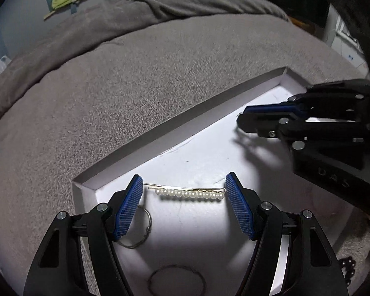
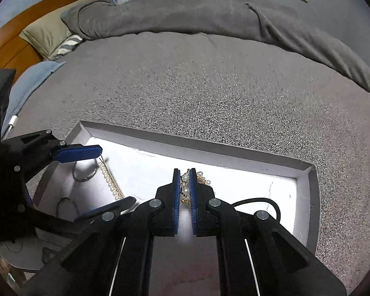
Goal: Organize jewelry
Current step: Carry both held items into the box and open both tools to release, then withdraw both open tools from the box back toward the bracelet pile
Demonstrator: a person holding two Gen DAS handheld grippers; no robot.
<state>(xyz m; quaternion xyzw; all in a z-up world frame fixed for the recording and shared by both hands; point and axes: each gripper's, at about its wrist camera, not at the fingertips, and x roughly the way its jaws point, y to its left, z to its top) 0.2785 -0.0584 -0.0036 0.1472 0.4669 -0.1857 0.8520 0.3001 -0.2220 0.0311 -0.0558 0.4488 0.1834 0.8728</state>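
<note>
A white shallow tray point(image 1: 175, 120) lies on a grey bed. A pearl hair pin point(image 1: 188, 193) lies in it, just beyond and between the fingers of my open left gripper point(image 1: 184, 187). A metal ring point(image 1: 140, 224) lies by the left finger, a thin hoop point(image 1: 176, 281) nearer the camera. My right gripper point(image 2: 184, 175) is shut on a pearl and gold chain piece point(image 2: 185, 178) over the tray point(image 2: 209, 148). It also shows in the left wrist view point(image 1: 244, 120), jaws together. The pearl pin point(image 2: 109, 183) and left gripper point(image 2: 111, 175) show at the left of the right wrist view.
A grey blanket point(image 1: 160, 7) is bunched at the far side of the bed. Pillows point(image 2: 49, 34) and a wooden headboard point(image 2: 17, 39) are at the far left. A black cord loop point(image 2: 264, 203) lies in the tray. Dark beads point(image 1: 347, 266) lie outside the tray.
</note>
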